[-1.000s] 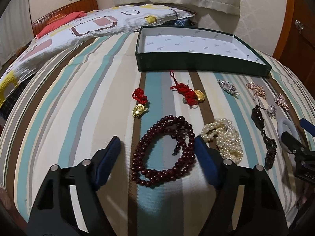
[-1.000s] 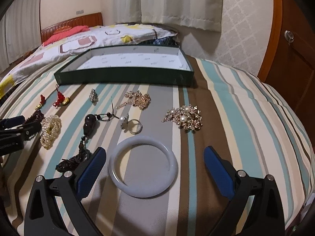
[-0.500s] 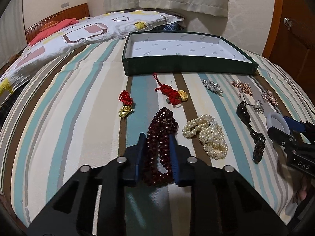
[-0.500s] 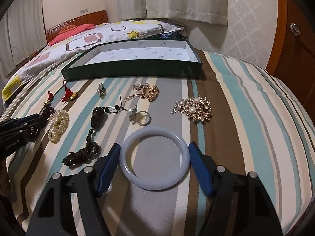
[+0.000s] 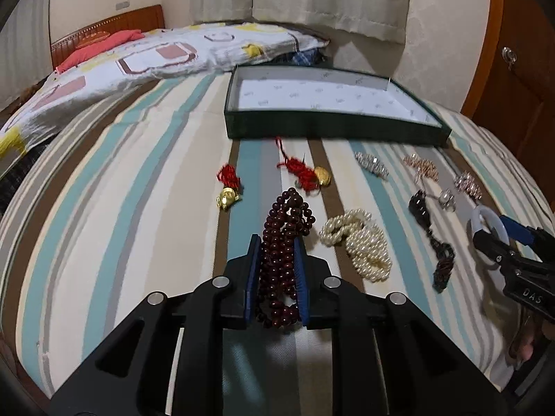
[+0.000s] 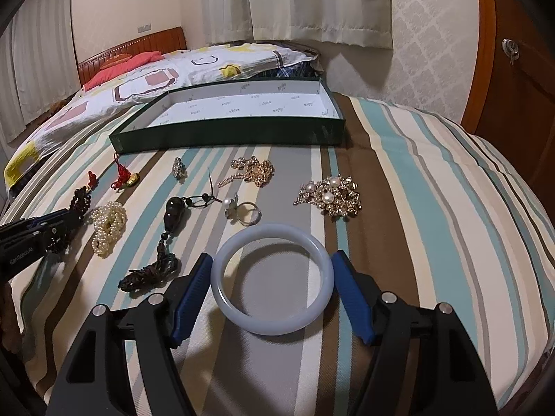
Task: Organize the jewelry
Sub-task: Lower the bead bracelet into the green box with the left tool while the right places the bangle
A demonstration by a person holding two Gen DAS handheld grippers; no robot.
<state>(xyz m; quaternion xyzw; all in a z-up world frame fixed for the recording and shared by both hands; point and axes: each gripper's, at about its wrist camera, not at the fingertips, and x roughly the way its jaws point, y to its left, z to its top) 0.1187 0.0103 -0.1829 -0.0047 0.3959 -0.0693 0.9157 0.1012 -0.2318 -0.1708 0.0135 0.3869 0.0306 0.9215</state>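
My left gripper [image 5: 276, 279] is shut on a dark red bead necklace [image 5: 286, 228], bunched between its blue pads on the striped bed. My right gripper [image 6: 272, 291] is shut on a pale jade bangle [image 6: 272, 279], its pads touching the ring's two sides; it also shows in the left wrist view [image 5: 487, 228]. An empty green box [image 5: 329, 107] with a white lining stands farther back; it shows in the right wrist view too [image 6: 229, 121].
Between the grippers and the box lie a pearl strand [image 5: 360, 242], two red-tasselled gold charms [image 5: 229, 190], a dark pendant on a cord [image 6: 166, 239], a ring [image 6: 248, 213], and several brooches [image 6: 329, 196]. A pillow [image 5: 138, 62] lies at the left.
Both grippers have closed: the left squeezed the bead necklace into a bunch, the right closed in onto the bangle's sides. Both views have tilted up a little.
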